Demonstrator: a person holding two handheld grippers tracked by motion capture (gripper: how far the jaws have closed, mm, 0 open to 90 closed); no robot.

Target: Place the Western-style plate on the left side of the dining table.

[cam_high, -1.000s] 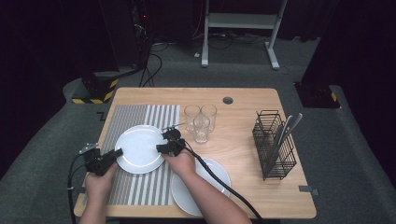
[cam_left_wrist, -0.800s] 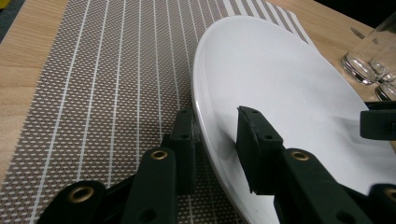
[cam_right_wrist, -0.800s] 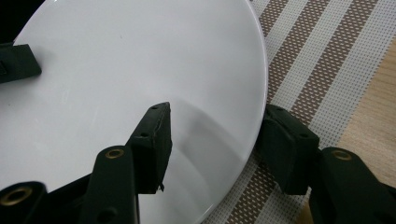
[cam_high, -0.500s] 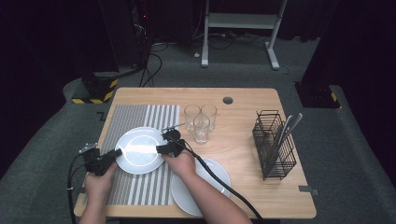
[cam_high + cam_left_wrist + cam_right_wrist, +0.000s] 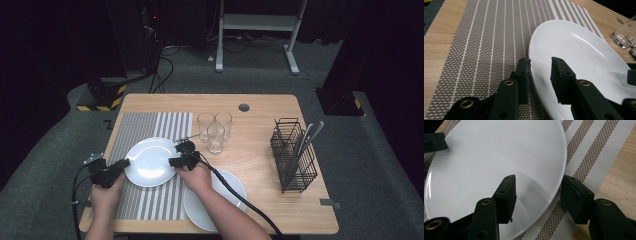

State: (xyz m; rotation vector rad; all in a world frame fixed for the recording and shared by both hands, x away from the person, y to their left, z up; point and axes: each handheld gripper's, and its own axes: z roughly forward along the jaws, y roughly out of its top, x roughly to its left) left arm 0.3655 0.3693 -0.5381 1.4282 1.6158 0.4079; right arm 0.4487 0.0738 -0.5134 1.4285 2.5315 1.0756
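A white plate [image 5: 149, 162] lies on the striped placemat [image 5: 145, 125] at the table's front left. My left gripper [image 5: 122, 162] is at its left rim and my right gripper [image 5: 172, 161] at its right rim. In the left gripper view the left gripper [image 5: 541, 62] is open, one jaw outside the plate [image 5: 579, 50] rim and one over its face. In the right gripper view the right gripper [image 5: 537, 180] stands wide open astride the plate [image 5: 491, 152] edge. Neither pair of jaws presses on it.
A second white plate [image 5: 225, 200] sits on the wooden table [image 5: 260, 115] under the right forearm. Three clear glasses [image 5: 215, 127] stand just behind the right gripper. A black wire rack [image 5: 294, 155] with metal utensils [image 5: 307, 137] stands at the right.
Both hands and the plate stay almost where they were. The bright sheen seen on the plate half a second ago has gone.
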